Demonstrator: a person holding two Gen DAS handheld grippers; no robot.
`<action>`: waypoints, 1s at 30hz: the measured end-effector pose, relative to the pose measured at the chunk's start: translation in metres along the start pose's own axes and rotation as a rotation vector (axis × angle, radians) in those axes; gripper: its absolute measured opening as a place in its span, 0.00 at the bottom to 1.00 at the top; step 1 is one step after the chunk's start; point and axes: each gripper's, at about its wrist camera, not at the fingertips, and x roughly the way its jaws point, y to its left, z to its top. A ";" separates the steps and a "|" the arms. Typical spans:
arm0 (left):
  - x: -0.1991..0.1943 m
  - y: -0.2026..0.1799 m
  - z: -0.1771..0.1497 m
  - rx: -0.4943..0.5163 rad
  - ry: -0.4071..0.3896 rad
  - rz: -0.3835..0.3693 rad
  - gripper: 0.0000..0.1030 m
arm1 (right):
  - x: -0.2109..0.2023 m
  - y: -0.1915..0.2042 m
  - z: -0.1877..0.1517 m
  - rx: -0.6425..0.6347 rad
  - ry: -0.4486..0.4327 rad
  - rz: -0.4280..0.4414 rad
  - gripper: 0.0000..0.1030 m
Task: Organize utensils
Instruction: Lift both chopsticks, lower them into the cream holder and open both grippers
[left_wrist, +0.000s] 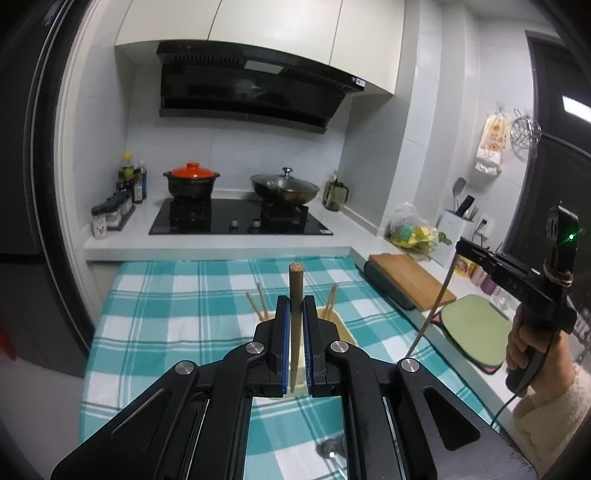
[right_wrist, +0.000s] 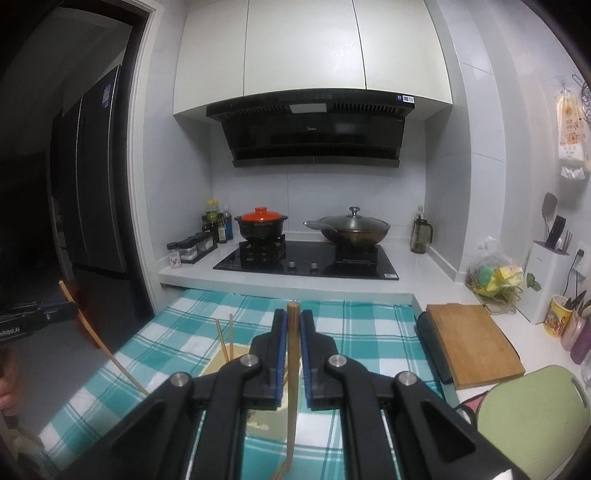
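Transfer step: left claw pinching wooden chopstick, right claw pinching second chopstick, both raised over checkered cloth. Tan holder with chopsticks mid-surface below. Next: tips aimed down into holder, then release.

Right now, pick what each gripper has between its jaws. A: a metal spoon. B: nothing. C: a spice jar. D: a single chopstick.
D: the left gripper is shut on one chopstick that stands between its blue pads, and the right gripper pinches another chopstick the same way, above the checked cloth.
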 end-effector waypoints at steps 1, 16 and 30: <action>0.004 -0.001 0.008 0.003 -0.008 0.001 0.05 | 0.004 0.000 0.009 0.001 -0.009 0.001 0.07; 0.141 0.005 0.031 -0.002 0.122 0.009 0.05 | 0.116 0.017 0.041 0.018 0.003 0.093 0.07; 0.203 0.028 -0.006 -0.051 0.299 0.069 0.76 | 0.247 0.008 -0.022 0.189 0.335 0.170 0.47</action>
